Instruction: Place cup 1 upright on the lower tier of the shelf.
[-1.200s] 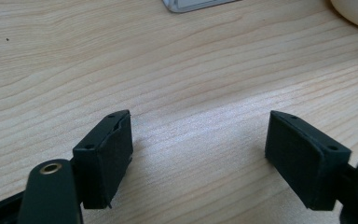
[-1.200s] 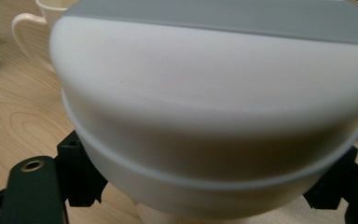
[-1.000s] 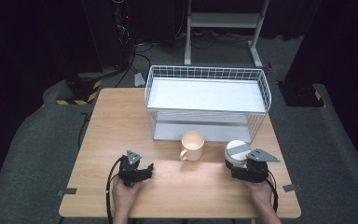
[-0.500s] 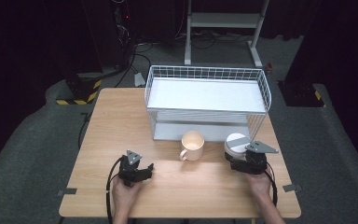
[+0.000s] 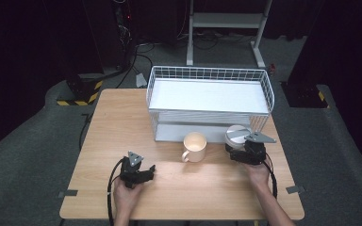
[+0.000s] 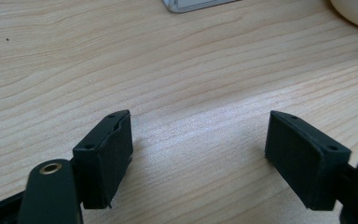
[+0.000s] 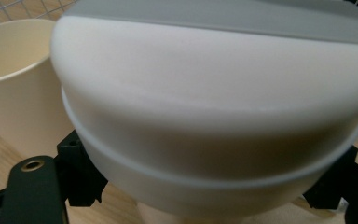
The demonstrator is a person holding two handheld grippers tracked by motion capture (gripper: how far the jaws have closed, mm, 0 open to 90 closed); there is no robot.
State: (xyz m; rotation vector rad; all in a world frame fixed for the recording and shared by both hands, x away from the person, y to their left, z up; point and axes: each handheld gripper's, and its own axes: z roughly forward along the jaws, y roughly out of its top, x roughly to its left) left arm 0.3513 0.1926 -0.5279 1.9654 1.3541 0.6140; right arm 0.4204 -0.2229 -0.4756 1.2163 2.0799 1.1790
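Between the right gripper's [image 5: 238, 153] jaws sat a white bowl-shaped container [image 7: 214, 116], upside down by the look of it, with a grey band across its top. In the right gripper view both black jaws hugged its lower sides, one at each edge, so that gripper was clamped on it and the jaws stood fairly wide because the thing is wide. Just to the left of that gripper was a cream mug [image 5: 194, 147], handle toward the person, close beside the container; whether the two touched I couldn't tell. Right behind both of them stood a white wire rack [image 5: 209, 96] with a flat upper shelf, on the far half of the wooden table [image 5: 122, 117].

Over at the left gripper [image 5: 146, 173], things were plain: the jaws were parted about halfway with only bare wood grain between them, holding nothing. It rested low over the near left part of the table, well apart from the mug, which just peeked into the top right corner of the left gripper view.
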